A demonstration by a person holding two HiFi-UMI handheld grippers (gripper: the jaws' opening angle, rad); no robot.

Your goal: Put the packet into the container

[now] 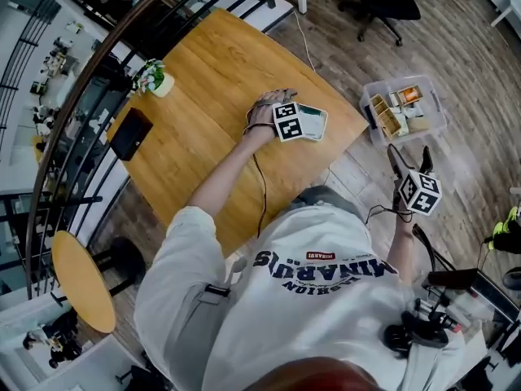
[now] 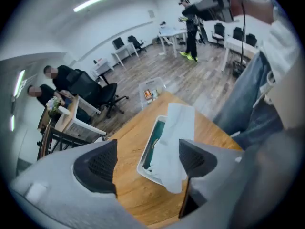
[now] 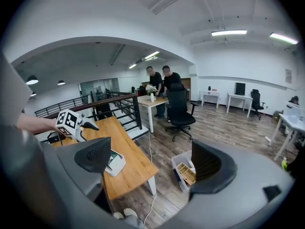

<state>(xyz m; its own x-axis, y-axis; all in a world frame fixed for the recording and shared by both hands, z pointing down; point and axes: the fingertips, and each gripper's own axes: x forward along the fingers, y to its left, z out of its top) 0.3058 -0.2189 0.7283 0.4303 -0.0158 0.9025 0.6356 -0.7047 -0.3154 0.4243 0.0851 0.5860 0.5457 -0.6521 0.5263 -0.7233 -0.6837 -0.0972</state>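
**Packet lies across the container, left fingers spread around it**

Head view: The person stands at the corner of a wooden surface. The left gripper is over a white container that sits near the surface's right corner. The right gripper is held off the surface, above the wooden floor. It is just beside a clear plastic bin of small boxes on the floor. A small potted plant and a flat black object sit well apart at the far left side.

Left gripper view: The fingers are spread wide and pinch nothing. Between and beyond them, the white packet lies lengthwise across the container, which has a green inside. The packet's near end hangs over the rim. Whether the packet touches the right-hand finger cannot be told.

Right gripper view: The fingers are spread, with nothing between them. Past them are the surface with the container on it, the left gripper's marker cube above, and the clear bin on the floor. Two people stand at a far table.
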